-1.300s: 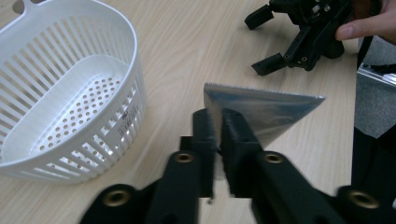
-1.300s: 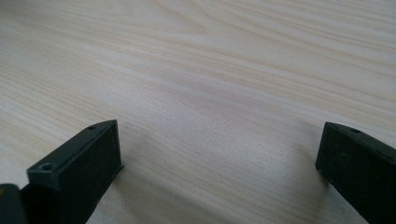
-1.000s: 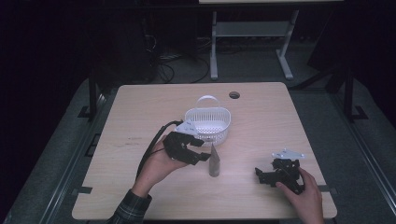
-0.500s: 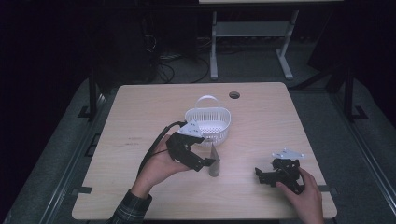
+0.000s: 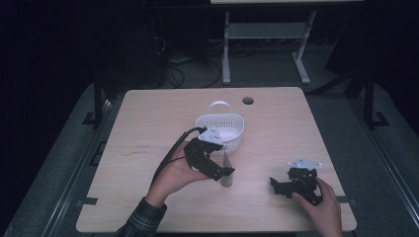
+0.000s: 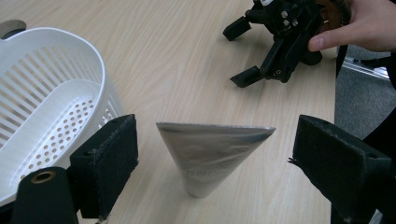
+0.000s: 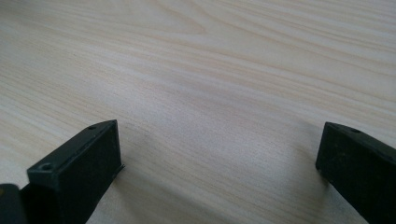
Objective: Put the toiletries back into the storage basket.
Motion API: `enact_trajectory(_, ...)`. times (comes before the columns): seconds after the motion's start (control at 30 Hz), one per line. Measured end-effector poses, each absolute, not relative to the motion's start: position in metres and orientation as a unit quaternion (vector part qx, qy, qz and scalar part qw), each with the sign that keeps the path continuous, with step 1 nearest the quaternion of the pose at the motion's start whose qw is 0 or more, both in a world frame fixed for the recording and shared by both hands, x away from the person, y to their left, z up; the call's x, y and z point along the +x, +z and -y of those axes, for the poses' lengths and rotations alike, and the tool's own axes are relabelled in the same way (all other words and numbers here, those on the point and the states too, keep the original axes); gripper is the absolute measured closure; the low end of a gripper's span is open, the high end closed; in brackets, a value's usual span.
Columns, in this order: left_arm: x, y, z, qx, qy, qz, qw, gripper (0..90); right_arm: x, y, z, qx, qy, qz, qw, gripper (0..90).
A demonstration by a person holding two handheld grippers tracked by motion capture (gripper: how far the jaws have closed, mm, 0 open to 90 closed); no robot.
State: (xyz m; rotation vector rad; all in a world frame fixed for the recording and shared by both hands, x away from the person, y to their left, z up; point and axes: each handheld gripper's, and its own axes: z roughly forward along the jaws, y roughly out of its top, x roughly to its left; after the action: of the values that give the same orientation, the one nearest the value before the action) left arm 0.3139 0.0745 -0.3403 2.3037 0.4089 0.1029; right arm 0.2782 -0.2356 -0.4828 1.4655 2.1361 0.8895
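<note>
— Tube (image 6: pixel 211 156), silver, stands cap-down on the desk (image 5: pixel 148 123), between the left gripper's (image 5: pixel 217 170) spread fingers (image 6: pixel 109 163), untouched.
— Right gripper (image 5: pixel 291 185)?
— Low at the near edge, fingers (image 7: pixel 79 170) released. Farther back, beside the tube, a white basket (image 5: pixel 221 129).
</note>
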Motion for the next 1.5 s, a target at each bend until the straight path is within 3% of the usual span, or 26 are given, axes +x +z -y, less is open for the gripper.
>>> enact_trajectory(0.8, 0.319, -0.357, -0.054, 0.918, 0.036, -0.155, 0.362, 14.9, 0.278, -0.483, 0.236, 0.524, 0.318, -0.764, 0.200, 0.0)
enact_trajectory(1.13, 0.319, -0.357, -0.056, 0.917, 0.043, -0.155, 0.366, 28.0, 0.278, -0.483, 0.236, 0.524, 0.318, -0.764, 0.200, 0.0)
enact_trajectory(1.5, 0.320, -0.356, -0.057, 0.919, 0.043, -0.151, 0.362, 29.3, 0.278, -0.483, 0.236, 0.524, 0.318, -0.764, 0.200, 0.0)
